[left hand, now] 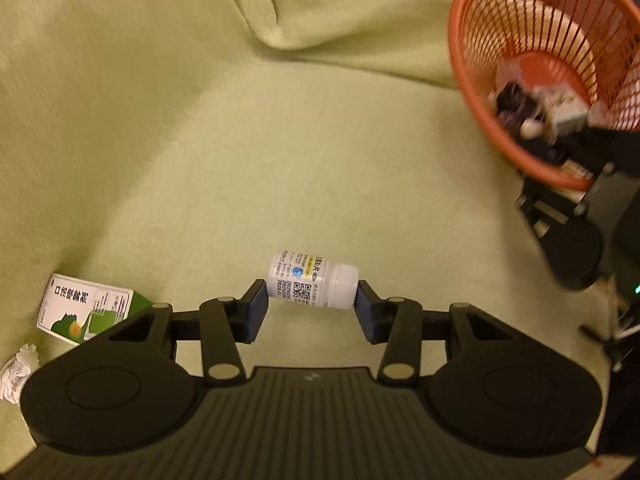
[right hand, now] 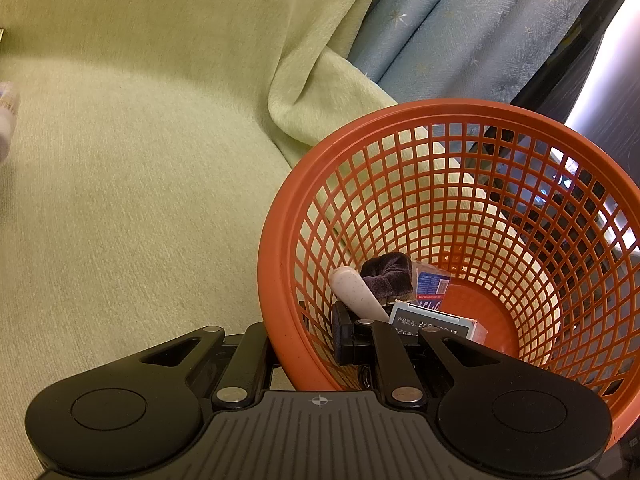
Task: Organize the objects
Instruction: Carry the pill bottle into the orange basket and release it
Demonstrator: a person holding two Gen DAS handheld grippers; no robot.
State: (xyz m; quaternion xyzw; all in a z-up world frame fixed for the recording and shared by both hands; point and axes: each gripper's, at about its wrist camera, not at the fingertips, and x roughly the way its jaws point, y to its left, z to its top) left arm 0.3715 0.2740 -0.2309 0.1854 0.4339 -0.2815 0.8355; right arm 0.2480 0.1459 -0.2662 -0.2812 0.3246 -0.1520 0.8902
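A small white pill bottle with a printed label lies crosswise between the pads of my left gripper, which is shut on it at base and cap, just above the green cloth. My right gripper is shut on the near rim of the orange mesh basket, one finger outside and one inside. Inside the basket lie a dark scrunchie, a pale speckled stick, a blue packet and a grey box. In the left wrist view the basket is at the upper right, with the right gripper on its rim.
A green-and-white medicine box and a crumpled white tissue lie on the cloth at the left. The light green cloth folds up at the back. A blue curtain hangs behind the basket.
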